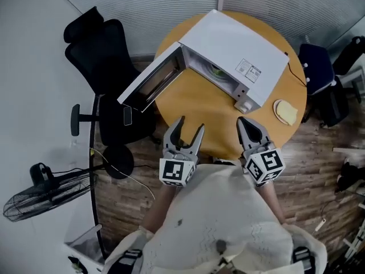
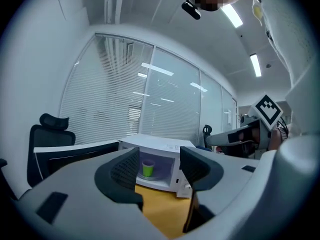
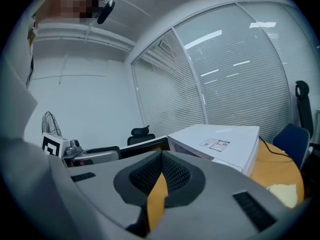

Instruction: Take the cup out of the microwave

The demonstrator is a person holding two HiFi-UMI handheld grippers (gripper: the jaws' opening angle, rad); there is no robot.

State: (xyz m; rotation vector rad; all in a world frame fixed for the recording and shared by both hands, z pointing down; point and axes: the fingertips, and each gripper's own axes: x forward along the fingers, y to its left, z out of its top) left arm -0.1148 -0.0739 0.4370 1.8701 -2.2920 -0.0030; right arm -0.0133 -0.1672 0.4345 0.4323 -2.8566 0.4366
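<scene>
A white microwave [image 1: 228, 50] stands on the round wooden table [image 1: 197, 104], its door [image 1: 151, 79] swung open to the left. Inside, on the turntable, sits a small green cup [image 1: 216, 71]. In the left gripper view the cup [image 2: 148, 169] shows upright in the cavity, framed between my jaws and well ahead of them. My left gripper [image 1: 188, 131] hovers open and empty over the table's near edge. My right gripper [image 1: 246, 124] is beside it, shut with nothing in it; in the right gripper view its tips [image 3: 161, 156] meet, pointing at the microwave's [image 3: 220, 146] right end.
A black office chair [image 1: 102, 56] stands left of the table behind the open door. A pale yellow cloth [image 1: 286, 112] lies on the table at the right. A blue chair [image 1: 316, 67] is at the far right, a floor fan [image 1: 40, 196] at the lower left.
</scene>
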